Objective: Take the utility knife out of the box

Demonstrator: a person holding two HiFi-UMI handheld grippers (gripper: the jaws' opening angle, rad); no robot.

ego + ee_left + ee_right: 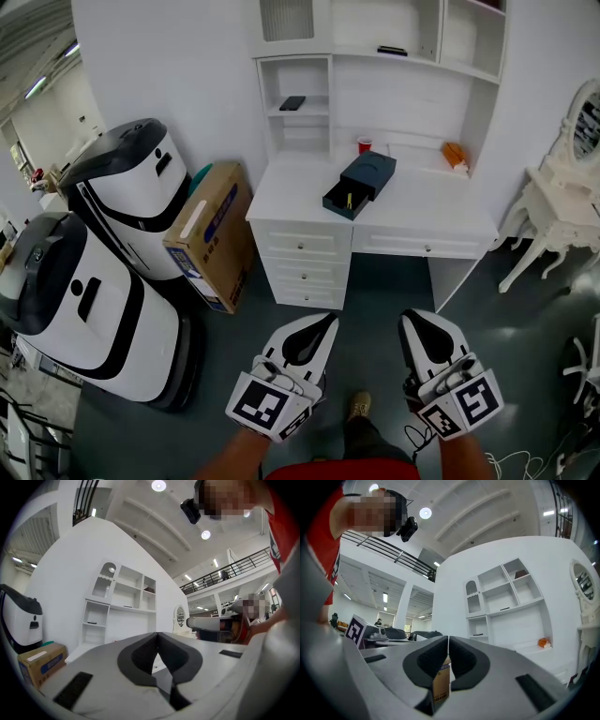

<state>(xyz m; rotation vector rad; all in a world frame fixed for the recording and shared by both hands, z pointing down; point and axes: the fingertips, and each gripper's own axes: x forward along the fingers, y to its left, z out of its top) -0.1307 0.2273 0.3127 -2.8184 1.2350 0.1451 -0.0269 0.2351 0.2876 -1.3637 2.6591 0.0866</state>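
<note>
A dark blue box [367,175] lies on the white desk [412,220] far ahead. Its drawer tray [343,201] is slid out toward me, and a thin yellow thing [349,200] that looks like the utility knife lies in it. Both grippers hang low over the floor, well short of the desk. My left gripper [327,322] is shut with nothing in it, its tips meeting in the left gripper view [157,633]. My right gripper [411,320] is also shut and empty, as the right gripper view [448,638] shows.
Two large white-and-black machines [131,187] [84,309] and a leaning cardboard carton [211,234] stand left of the desk. On the desk are a red cup [365,145] and an orange thing [455,155]. A white vanity table [553,216] stands at the right. Grey floor lies between me and the desk.
</note>
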